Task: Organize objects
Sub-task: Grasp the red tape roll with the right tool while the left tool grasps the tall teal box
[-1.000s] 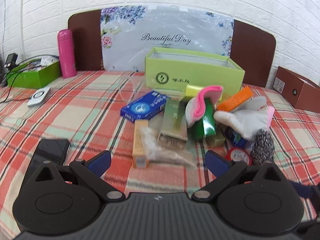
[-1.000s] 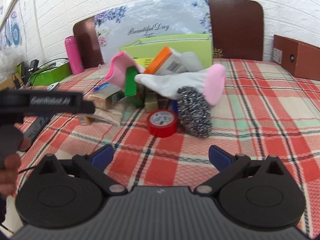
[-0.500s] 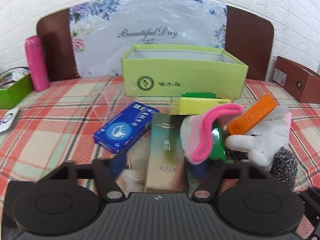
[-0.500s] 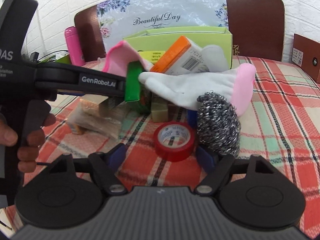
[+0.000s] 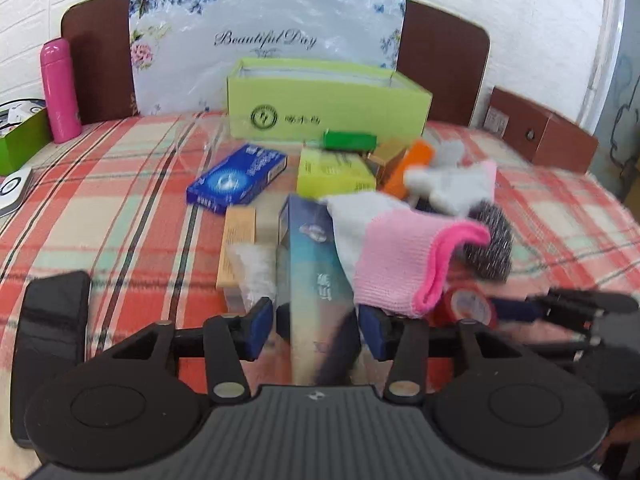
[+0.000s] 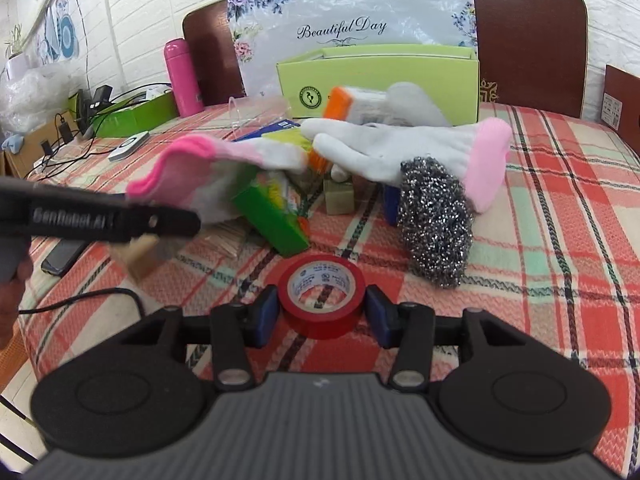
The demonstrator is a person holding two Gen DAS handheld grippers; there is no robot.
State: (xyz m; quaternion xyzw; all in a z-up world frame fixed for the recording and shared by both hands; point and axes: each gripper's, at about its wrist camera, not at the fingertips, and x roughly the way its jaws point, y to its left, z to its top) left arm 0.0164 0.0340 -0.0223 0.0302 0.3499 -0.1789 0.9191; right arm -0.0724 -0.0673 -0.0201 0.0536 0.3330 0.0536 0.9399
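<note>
I have both grippers angled down over the plaid tablecloth [image 6: 560, 208], working the clutter near its middle, in front of the lime-green box [image 5: 328, 98] at the back edge. My left gripper [image 5: 318, 326] has a tall blue-and-tan carton [image 5: 314, 280] standing between its jaws. They have just been closing; the right pad meets the carton, but I cannot tell about the left. A pink-cuffed glove [image 5: 396, 256] drapes against the carton's right side. My right gripper [image 6: 322, 314] sits level on the cloth with the red tape roll [image 6: 321, 294] between its jaws, which have just been closing and now press both sides. The steel scourer [image 6: 434, 220] lies just beyond, right of the roll.
</note>
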